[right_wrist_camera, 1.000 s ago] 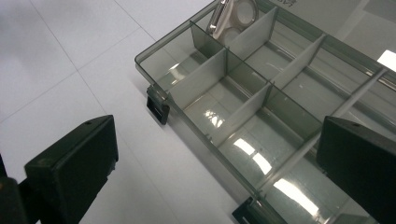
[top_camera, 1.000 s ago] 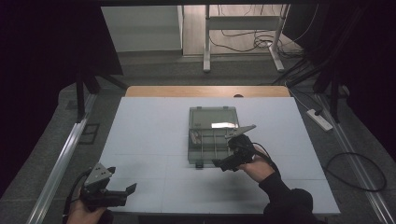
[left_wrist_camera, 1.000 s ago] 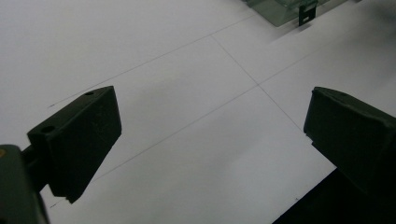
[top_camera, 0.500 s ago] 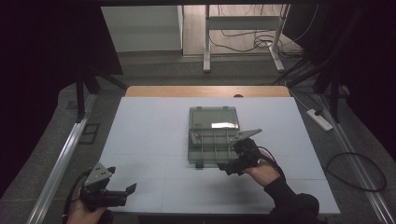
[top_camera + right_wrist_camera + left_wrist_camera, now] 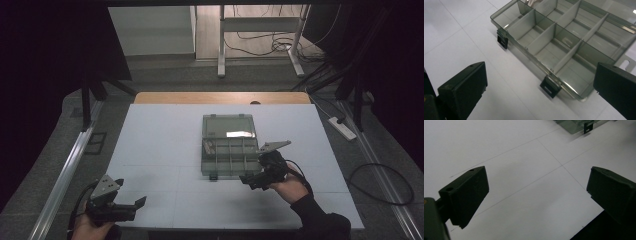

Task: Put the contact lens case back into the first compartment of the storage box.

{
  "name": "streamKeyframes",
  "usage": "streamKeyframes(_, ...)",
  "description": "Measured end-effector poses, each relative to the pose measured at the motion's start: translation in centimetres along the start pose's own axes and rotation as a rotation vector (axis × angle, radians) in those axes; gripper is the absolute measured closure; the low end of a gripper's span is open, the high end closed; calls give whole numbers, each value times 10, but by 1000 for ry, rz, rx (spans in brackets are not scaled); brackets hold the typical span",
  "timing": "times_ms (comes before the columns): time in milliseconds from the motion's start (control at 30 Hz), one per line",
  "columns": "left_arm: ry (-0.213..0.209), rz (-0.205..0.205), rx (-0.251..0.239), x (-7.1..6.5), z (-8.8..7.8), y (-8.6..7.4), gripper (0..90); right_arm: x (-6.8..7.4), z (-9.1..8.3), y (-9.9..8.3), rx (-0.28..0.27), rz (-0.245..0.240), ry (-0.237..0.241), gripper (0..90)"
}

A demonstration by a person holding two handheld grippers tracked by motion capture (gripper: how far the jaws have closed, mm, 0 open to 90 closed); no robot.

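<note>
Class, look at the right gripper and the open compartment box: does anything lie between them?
Nothing visible does. The right gripper, jaws open, is at the near edge of the compartment box, with bare white table between.

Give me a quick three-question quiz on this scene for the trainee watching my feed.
1. True or false: the lid of the clear grey plastic compartment box lies open.
2. Which tongs are nearer the box? A) left tongs B) right tongs
3. Fill in: in the right gripper view, two black ____ hang from the box's near wall.

Key
1. True. The lid lies flat behind the tray on the white table.
2. B. The right tongs sit open beside the box's near right corner; the left tongs are open at the table's near left edge.
3. Latches.
</note>
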State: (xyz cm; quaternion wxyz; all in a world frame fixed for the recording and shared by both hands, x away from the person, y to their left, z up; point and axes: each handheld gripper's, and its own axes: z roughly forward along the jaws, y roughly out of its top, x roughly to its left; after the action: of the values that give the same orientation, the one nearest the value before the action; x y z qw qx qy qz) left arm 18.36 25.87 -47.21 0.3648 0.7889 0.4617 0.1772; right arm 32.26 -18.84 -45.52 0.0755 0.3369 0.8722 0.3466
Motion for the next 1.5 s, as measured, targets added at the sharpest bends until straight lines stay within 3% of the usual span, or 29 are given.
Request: streamKeyframes(1500,8,5,9,-1,1,1,41,-17,-47,-55,11,79,-94,0)
